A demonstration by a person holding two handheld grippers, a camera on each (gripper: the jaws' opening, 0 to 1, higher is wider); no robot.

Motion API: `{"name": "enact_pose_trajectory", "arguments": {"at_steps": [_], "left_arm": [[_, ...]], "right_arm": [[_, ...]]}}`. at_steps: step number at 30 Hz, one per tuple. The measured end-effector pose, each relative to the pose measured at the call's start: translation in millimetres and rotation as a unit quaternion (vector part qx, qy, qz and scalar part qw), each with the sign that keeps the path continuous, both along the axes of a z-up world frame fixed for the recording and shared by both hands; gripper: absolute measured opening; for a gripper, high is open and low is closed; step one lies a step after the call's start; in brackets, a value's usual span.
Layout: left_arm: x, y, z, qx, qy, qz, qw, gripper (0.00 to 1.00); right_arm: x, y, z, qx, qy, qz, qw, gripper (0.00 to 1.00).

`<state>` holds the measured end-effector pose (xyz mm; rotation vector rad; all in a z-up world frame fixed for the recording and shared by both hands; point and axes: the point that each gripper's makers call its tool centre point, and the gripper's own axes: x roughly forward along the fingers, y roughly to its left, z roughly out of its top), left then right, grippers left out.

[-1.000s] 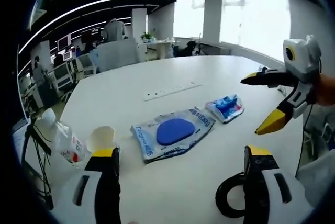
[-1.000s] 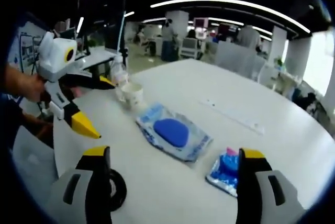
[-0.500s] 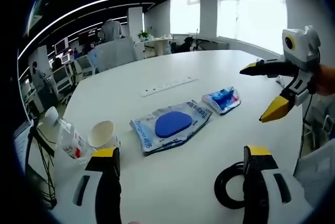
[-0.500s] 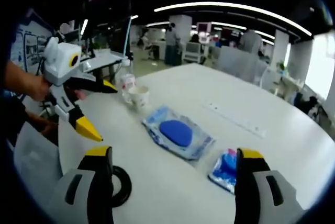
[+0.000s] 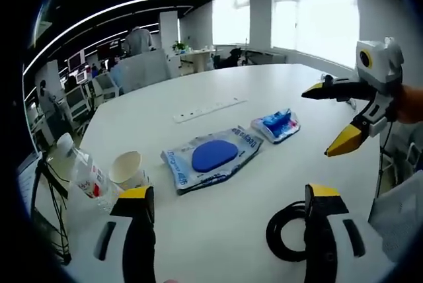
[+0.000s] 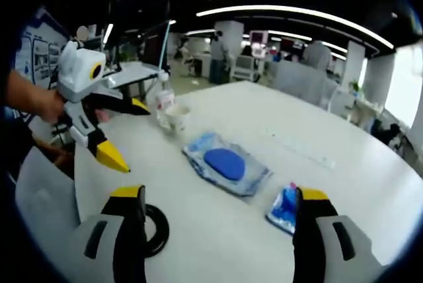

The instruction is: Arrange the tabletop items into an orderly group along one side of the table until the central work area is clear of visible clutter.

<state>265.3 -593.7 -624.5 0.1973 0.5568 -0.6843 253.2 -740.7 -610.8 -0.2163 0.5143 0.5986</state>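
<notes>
On the white round table lies a clear pouch with a blue oval pad, and a small blue packet rests just beyond it. A paper cup stands beside a plastic bottle near the table edge. A black cable ring lies close to me. My left gripper hangs open and empty above the table. My right gripper is also open and hovers at the right. In the right gripper view, the pouch, packet, cup and ring lie ahead of the open right gripper. The left gripper is held by a hand.
A long white power strip lies across the far middle of the table and is seen again as the power strip. A white sheet lies at the near edge. Office desks, chairs and people stand well beyond the table.
Both cameras have drifted back a little, so more of the black ring shows. The items on the table lie where they were, and both grippers stay open and empty.
</notes>
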Motion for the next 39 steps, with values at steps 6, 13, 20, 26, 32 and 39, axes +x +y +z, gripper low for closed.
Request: {"name": "enact_pose_trajectory", "arguments": {"at_steps": [6,13,20,26,32,39], "left_arm": [[-8.5,-3.2,-10.1,-0.002,0.008,-0.003,1.0000,0.92],[-21.2,-7.0,-22.6,-0.002,0.020,-0.008,0.9998,0.91],[-27.9,-12.2,-30.3,0.007,0.024,-0.020,0.9995,0.89],[-39.4,-18.3,-39.6,0.018,0.027,-0.045,0.9985,0.79],[-53.4,-22.8,-52.1,0.026,0.038,-0.067,0.9967,0.66],[-65.5,-23.4,-63.5,0.040,0.045,-0.089,0.9942,0.52]], "right_arm": [[-12.2,5.5,-10.6,0.002,0.006,0.004,1.0000,0.90],[-26.1,4.5,-23.5,0.010,0.017,0.003,0.9998,0.89],[-33.9,2.6,-33.5,0.017,0.029,-0.003,0.9994,0.87],[-45.5,16.5,-44.5,0.035,0.053,0.009,0.9979,0.71],[-55.7,32.2,-54.3,0.025,0.062,0.036,0.9971,0.49],[-64.3,38.4,-69.7,0.016,0.087,0.042,0.9952,0.41]]}}
